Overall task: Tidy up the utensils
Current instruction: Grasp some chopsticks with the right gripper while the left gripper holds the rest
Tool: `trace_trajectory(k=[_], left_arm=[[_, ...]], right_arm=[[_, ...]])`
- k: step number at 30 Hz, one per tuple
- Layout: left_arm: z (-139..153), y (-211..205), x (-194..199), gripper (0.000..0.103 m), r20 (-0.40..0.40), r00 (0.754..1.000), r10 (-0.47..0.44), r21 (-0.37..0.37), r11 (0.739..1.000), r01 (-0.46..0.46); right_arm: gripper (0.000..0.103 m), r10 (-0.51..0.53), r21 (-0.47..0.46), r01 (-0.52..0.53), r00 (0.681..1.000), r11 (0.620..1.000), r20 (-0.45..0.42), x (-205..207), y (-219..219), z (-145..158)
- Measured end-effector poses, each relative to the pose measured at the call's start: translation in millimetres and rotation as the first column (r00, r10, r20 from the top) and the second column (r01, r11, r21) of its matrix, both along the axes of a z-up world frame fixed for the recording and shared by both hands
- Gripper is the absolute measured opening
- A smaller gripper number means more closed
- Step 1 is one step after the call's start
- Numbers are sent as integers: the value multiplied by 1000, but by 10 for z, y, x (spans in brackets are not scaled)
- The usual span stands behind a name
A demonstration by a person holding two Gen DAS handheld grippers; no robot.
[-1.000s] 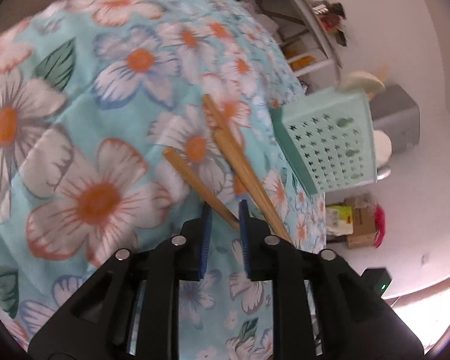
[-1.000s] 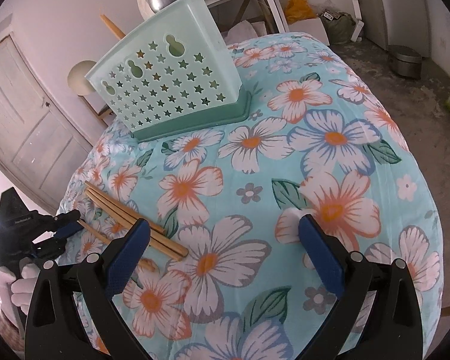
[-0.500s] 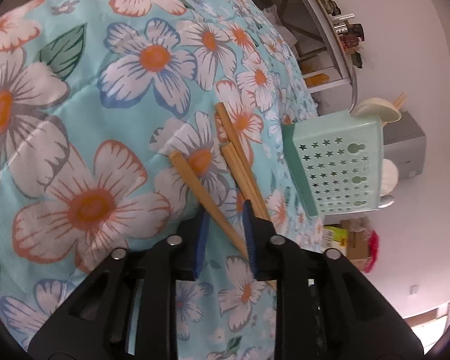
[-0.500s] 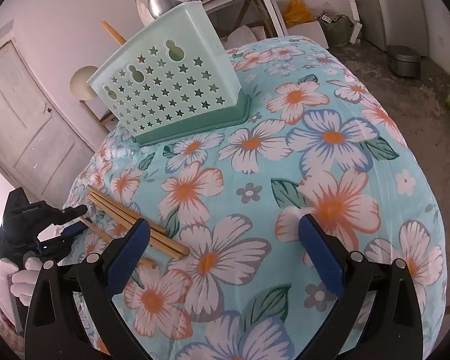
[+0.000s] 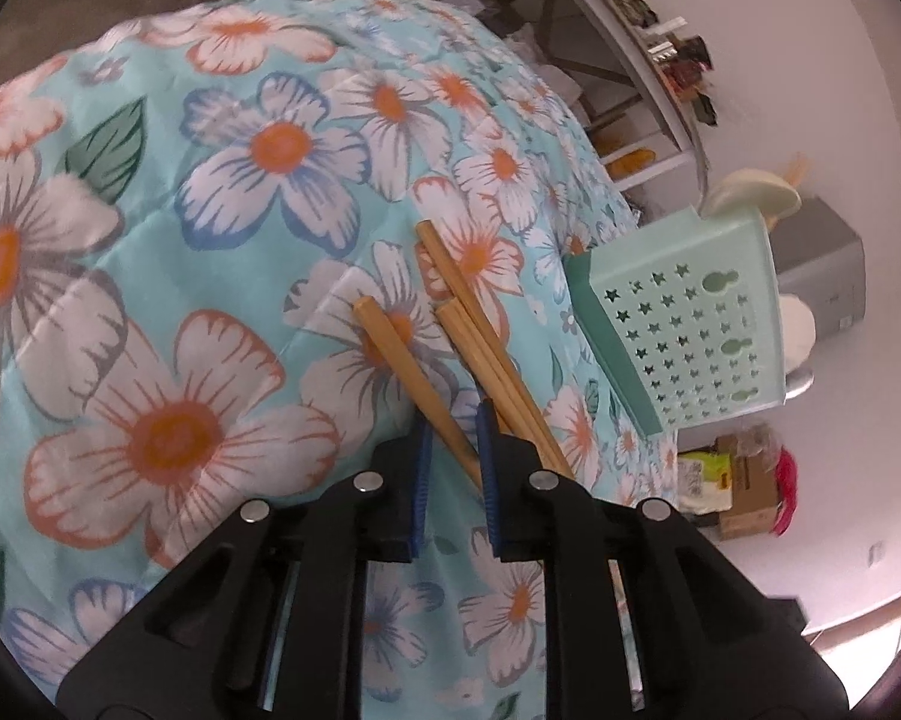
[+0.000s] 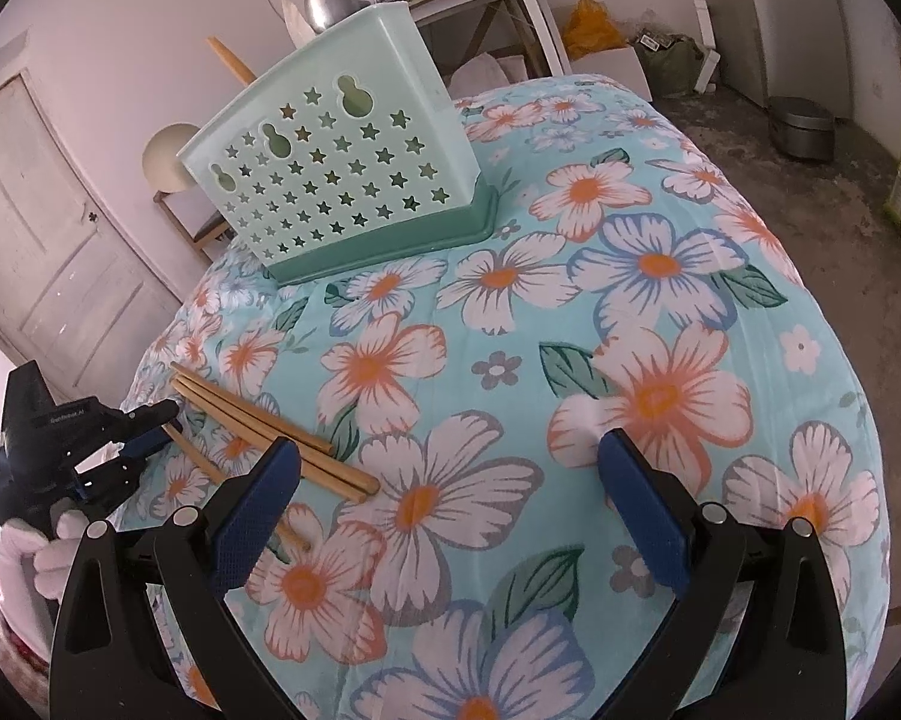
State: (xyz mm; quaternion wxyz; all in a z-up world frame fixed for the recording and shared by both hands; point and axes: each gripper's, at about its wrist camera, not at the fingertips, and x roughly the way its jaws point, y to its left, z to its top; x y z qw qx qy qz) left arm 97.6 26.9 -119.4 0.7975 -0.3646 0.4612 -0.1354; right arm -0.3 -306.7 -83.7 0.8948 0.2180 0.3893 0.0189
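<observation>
Floral surface (image 6: 660, 276) with chopsticks low left, mint holder (image 6: 342, 180) upper left.
Left tool (image 5: 453, 420) narrows around one chopstick (image 5: 402, 372), apparently for lifting; right tool (image 6: 450, 468) hangs wide, empty.

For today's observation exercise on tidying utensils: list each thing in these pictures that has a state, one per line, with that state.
Left hand-held gripper: jaws narrow, one chopstick between them.
Single chopstick: in the left jaws, apart from the bundle.
Chopstick bundle: lying flat on the cloth, untouched.
Right hand-held gripper: wide open, empty.
Utensil basket: upright on the floral cloth, utensils already standing in it.
</observation>
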Motion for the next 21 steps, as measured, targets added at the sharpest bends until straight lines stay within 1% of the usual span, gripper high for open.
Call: trace_trajectory(k=[4,6,8,10,11,13,16,18,19,21], left_arm=[[67,3,-103,15,56,998,-37,74,997,33],[96,22,-178,16,86,994,-60,110,993,50],[121,53,-247,16,115,990,-79,135,989,63],[135,86,-306,17,143,985,-96,162,984,72],[140,112,-341,17,161,982,-103,181,981,73],[142,137,-375,18,180,977,-114,195,978,78],[125,188,-438,19,207,970,-126,204,975,83],[113,209,-462,19,221,967,-129,205,975,83],[108,210,-469,20,226,965,-130,205,975,83],[94,226,-489,20,238,963,-130,204,976,81]], right_arm=[[97,4,-17,-5,999,1000,-44,49,34,52],[97,33,-14,-34,998,999,-46,63,77,108],[96,68,-16,-68,998,998,-13,56,143,223],[96,93,-51,-92,995,994,23,62,239,354],[93,119,-76,-116,992,990,46,80,314,450],[88,163,-107,-154,984,982,74,132,437,587],[81,246,-157,-230,965,960,89,294,670,756],[77,318,-195,-299,945,934,73,475,890,828],[73,342,-209,-322,938,923,66,535,969,853],[71,410,-240,-387,910,890,55,678,1198,912]])
